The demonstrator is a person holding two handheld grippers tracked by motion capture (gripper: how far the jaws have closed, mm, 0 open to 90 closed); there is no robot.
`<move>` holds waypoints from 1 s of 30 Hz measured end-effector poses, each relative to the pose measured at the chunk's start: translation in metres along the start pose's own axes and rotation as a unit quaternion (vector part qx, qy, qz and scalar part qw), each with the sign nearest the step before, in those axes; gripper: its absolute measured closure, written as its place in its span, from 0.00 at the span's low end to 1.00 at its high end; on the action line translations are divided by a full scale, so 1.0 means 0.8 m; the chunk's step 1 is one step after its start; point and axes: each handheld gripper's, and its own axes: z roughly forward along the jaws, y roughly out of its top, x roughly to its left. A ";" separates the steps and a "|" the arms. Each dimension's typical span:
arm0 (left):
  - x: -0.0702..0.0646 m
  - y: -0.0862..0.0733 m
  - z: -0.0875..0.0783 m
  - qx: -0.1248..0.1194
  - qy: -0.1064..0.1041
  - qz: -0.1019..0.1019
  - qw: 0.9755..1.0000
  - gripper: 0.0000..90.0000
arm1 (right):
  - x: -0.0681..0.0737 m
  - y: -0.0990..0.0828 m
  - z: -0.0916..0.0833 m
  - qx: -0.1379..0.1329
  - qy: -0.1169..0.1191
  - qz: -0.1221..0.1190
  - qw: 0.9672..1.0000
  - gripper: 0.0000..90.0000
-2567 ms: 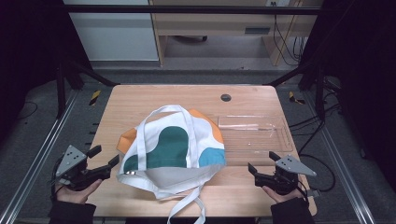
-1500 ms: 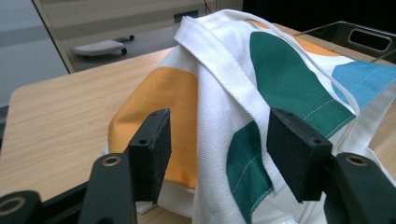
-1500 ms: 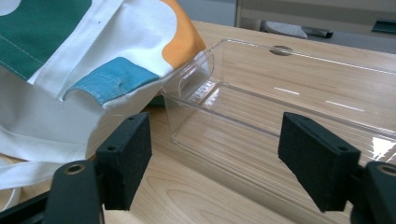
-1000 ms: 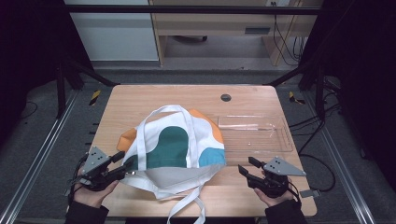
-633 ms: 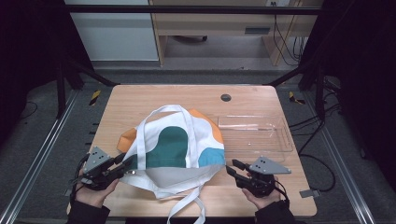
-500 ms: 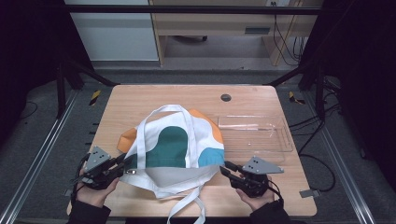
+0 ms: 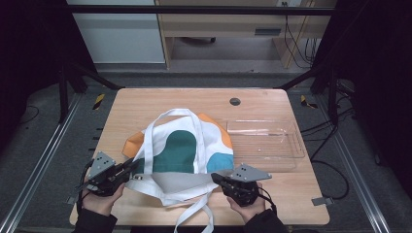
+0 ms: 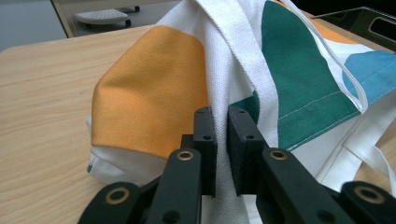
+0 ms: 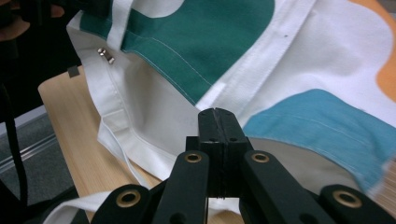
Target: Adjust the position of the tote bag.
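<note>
- A cloth tote bag point(image 7: 182, 155), white with green, orange and blue patches, was found lying flat near the front edge of the wooden table point(image 7: 145, 102), its mouth and loose handles turned toward the person.
- A clear plastic tray point(image 7: 265, 143) was noted just beside the bag, on its right.
- The left gripper point(image 8: 222, 135) was seen with its jaws drawn nearly together on a fold of white fabric at the bag's left edge, next to the orange patch; the jaws had just been closing.
- The right gripper point(image 9: 218, 128) was seen with its jaws fully together above the bag's right mouth edge; no cloth could be made out between them, though they had just been closing.
- The step in hand was judged to be the taking hold of both sides of the bag.
- The next move was judged to call for a confirmed right-side grip before any lift or spreading.
</note>
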 end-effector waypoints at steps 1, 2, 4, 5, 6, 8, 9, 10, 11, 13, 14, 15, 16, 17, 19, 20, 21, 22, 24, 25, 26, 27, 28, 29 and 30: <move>0.000 0.000 0.000 -0.001 0.000 0.000 1.000 0.91 | 0.002 0.001 0.004 -0.002 0.004 0.003 1.000 1.00; 0.000 0.000 0.000 -0.002 0.001 0.001 1.000 0.91 | 0.004 0.001 0.007 -0.004 0.006 0.004 1.000 1.00; 0.000 -0.001 0.000 -0.002 -0.001 -0.001 1.000 0.91 | 0.009 0.001 0.017 -0.003 0.009 0.003 1.000 1.00; 0.001 -0.001 0.000 -0.003 -0.001 -0.001 1.000 0.91 | 0.011 0.001 0.024 0.001 0.010 0.001 1.000 1.00; 0.001 -0.001 0.000 -0.003 -0.001 -0.002 1.000 0.91 | 0.014 0.000 0.032 0.003 0.013 0.003 1.000 1.00; 0.001 -0.001 0.000 -0.004 0.001 0.000 1.000 0.91 | 0.017 -0.002 0.042 0.004 0.018 0.007 1.000 1.00; 0.001 -0.001 0.000 -0.004 0.001 0.000 1.000 0.91 | 0.018 -0.002 0.045 0.004 0.019 0.008 1.000 1.00; 0.001 -0.001 0.000 -0.004 0.001 -0.001 1.000 0.91 | 0.019 -0.003 0.049 0.006 0.020 0.004 1.000 1.00; 0.001 -0.001 0.000 -0.004 0.001 0.000 1.000 0.91 | 0.021 -0.003 0.053 0.006 0.021 0.004 1.000 1.00; 0.001 -0.001 0.000 -0.005 0.002 -0.001 1.000 0.91 | 0.026 -0.005 0.063 0.011 0.024 0.001 1.000 1.00; 0.001 -0.001 0.000 -0.005 0.002 -0.001 1.000 0.91 | 0.026 -0.005 0.063 0.011 0.024 0.001 1.000 1.00; 0.000 -0.002 0.000 -0.006 0.003 0.000 1.000 0.91 | 0.028 -0.007 0.065 0.014 0.023 -0.001 1.000 1.00; 0.000 -0.002 0.000 -0.006 0.003 -0.001 1.000 0.91 | 0.029 -0.008 0.068 0.017 0.023 -0.001 1.000 1.00; 0.000 -0.002 0.000 -0.005 0.002 0.000 1.000 0.91 | 0.031 -0.010 0.071 0.019 0.023 0.001 1.000 1.00; 0.001 -0.002 0.001 -0.004 0.002 -0.001 1.000 0.91 | 0.033 -0.012 0.078 0.024 0.022 0.002 0.999 1.00; 0.001 -0.002 0.001 -0.005 0.002 0.000 1.000 0.91 | 0.034 -0.013 0.082 0.026 0.021 -0.001 0.999 1.00; 0.001 -0.002 0.000 -0.005 0.002 -0.001 1.000 0.91 | 0.035 -0.013 0.084 0.028 0.020 -0.002 0.999 1.00; 0.001 -0.001 0.000 -0.005 0.002 -0.001 1.000 0.91 | 0.036 -0.013 0.088 0.031 0.019 -0.002 0.999 1.00; 0.001 -0.002 0.000 -0.005 0.002 0.000 1.000 0.91 | 0.038 -0.015 0.094 0.036 0.016 -0.003 0.999 1.00; 0.001 -0.002 0.000 -0.005 0.002 0.000 1.000 0.91 | 0.039 -0.016 0.097 0.038 0.013 -0.005 0.999 1.00; 0.001 -0.002 0.000 -0.006 0.002 -0.001 1.000 0.91 | 0.040 -0.017 0.099 0.042 0.009 -0.006 0.999 1.00; 0.001 -0.002 0.000 -0.006 0.002 0.000 1.000 0.91 | 0.040 -0.018 0.101 0.044 0.005 -0.009 0.999 1.00; 0.001 -0.002 0.000 -0.006 0.002 0.000 1.000 0.91 | 0.041 -0.019 0.102 0.047 0.002 -0.010 0.999 1.00; 0.001 -0.002 0.000 -0.006 0.002 0.000 1.000 0.91 | 0.041 -0.019 0.103 0.047 -0.003 -0.008 0.999 1.00; 0.001 -0.002 0.000 -0.006 0.001 0.000 1.000 0.91 | 0.041 -0.020 0.104 0.046 -0.006 -0.008 0.999 1.00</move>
